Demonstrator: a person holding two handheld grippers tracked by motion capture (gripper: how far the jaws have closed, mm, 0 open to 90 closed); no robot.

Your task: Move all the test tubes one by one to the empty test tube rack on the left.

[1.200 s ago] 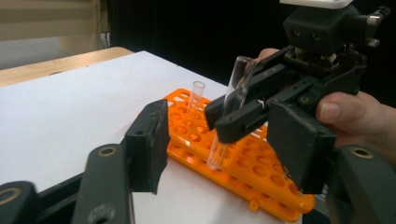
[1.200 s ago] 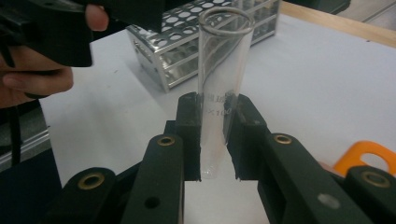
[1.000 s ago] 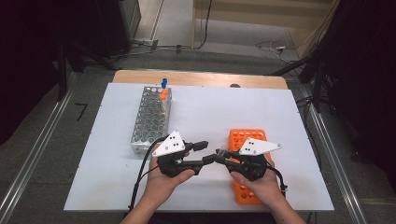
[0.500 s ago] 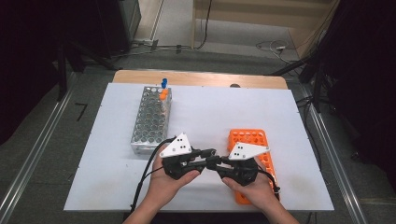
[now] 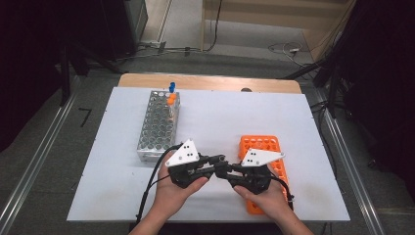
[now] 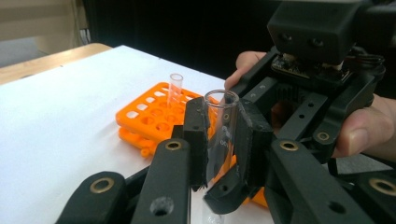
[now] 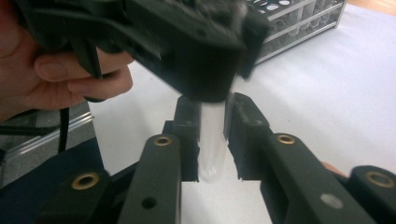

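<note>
Clear test tube (image 6: 220, 135) sits between your two grippers at the lower centre of the high view, just above the white tabletop (image 5: 220, 117). Your left gripper (image 6: 223, 140) has just closed its jaws on the tube, and in the left gripper view both pads press its glass. Your right gripper (image 7: 212, 140) has its jaws beside the tube's rounded lower end and has just eased them apart slightly; you cannot tell whether its pads touch the glass. A second ago the grippers stood a little apart; now their tips meet.

Behind the tube in the left gripper view lies the orange rack (image 5: 266, 161), with another clear tube (image 6: 175, 88) upright in one hole. Your right hand (image 5: 262, 196) rests over that rack's lower part. The metal rack (image 5: 159, 125) lies at left centre of the high view, carrying a blue-capped tube (image 5: 172, 86) and an orange-capped tube (image 5: 171, 99) at its upper end.

Bare tabletop lies open across the upper right, and the lower edge is close under your wrists.
</note>
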